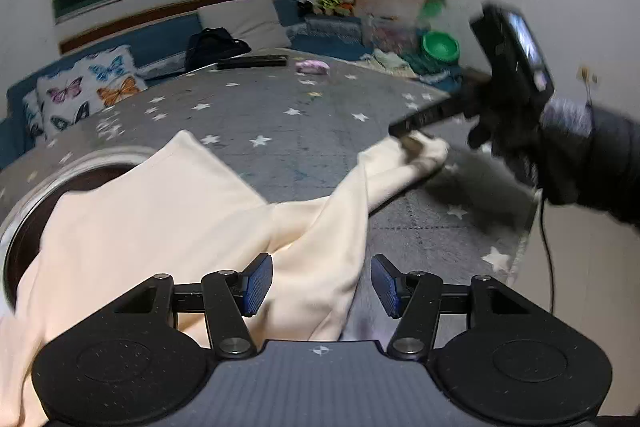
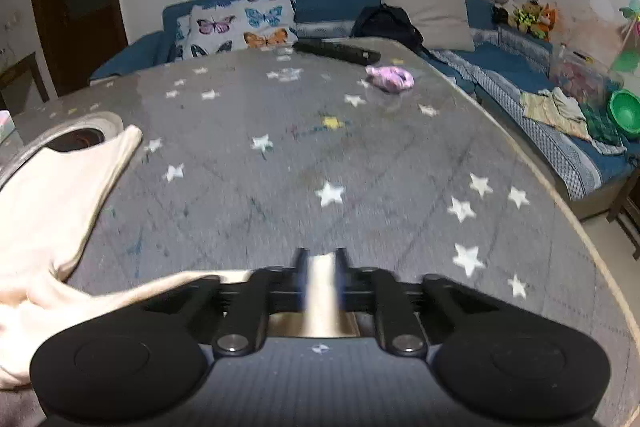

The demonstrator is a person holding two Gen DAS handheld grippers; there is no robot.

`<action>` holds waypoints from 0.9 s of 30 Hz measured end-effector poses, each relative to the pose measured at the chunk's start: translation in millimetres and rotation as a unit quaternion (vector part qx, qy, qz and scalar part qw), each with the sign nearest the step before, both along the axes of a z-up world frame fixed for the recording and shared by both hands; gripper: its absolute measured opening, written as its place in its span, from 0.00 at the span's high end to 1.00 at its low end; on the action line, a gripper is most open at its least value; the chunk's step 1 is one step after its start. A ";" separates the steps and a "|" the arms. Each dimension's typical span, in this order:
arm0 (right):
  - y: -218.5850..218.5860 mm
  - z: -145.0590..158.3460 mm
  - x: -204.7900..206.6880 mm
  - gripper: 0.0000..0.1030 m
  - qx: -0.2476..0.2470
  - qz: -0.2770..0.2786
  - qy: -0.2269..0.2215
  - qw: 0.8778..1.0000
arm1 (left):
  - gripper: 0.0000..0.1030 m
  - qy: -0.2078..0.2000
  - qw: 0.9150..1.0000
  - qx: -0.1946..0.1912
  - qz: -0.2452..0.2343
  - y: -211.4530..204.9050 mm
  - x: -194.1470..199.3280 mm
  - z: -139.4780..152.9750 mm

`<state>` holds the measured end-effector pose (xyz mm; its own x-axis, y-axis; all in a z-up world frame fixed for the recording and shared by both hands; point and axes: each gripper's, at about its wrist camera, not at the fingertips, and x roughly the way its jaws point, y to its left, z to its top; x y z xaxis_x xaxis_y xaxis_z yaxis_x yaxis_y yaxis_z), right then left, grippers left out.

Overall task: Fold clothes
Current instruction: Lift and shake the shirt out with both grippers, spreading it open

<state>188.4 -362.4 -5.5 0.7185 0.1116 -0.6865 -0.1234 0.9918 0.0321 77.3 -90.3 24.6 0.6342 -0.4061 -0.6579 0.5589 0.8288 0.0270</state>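
Toward the table's (image 2: pixel 360 163) near right edge, the right gripper (image 2: pixel 320 267) is clamped on the tip of a sleeve, which stretches back left to the garment's (image 1: pixel 160 219) body at the near left corner. The left gripper (image 1: pixel 322 285) hangs open just above that body, nearer the bulk. The cloth is cream, soft and rumpled, partly covering a round metal-rimmed hole (image 1: pixel 80 163).

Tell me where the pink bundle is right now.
In the right wrist view the pink bundle lies on the far right of the starred table, just beyond the black bar.
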 end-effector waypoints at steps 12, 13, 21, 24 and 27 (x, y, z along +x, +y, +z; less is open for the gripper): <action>-31.5 56.4 -46.9 0.88 0.043 0.004 -0.139 0.989 | 0.94 0.010 0.998 0.001 -0.054 -14.6 0.3 -17.8; -37.6 52.6 -53.4 0.88 0.037 -0.008 -0.135 0.990 | 0.94 0.013 0.998 0.005 -0.062 -14.8 -2.5 -19.7; -62.6 25.9 -80.4 0.84 0.055 -0.060 -0.064 0.995 | 0.87 0.026 0.994 -0.007 -0.107 -15.3 -15.2 -21.7; -48.8 24.5 -76.7 0.80 0.074 -0.036 -0.058 0.995 | 0.87 0.023 0.994 -0.004 -0.105 -17.3 -16.4 -22.3; -31.1 20.3 -66.6 0.75 0.085 -0.018 -0.049 0.995 | 0.86 0.022 0.995 -0.009 -0.098 -16.7 -16.4 -20.9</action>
<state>121.8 -393.5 14.8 0.7869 0.1928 -0.5862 -0.0984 0.9770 0.1891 60.9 -107.0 3.7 0.5123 -0.5310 -0.6750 0.7094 0.7046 -0.0159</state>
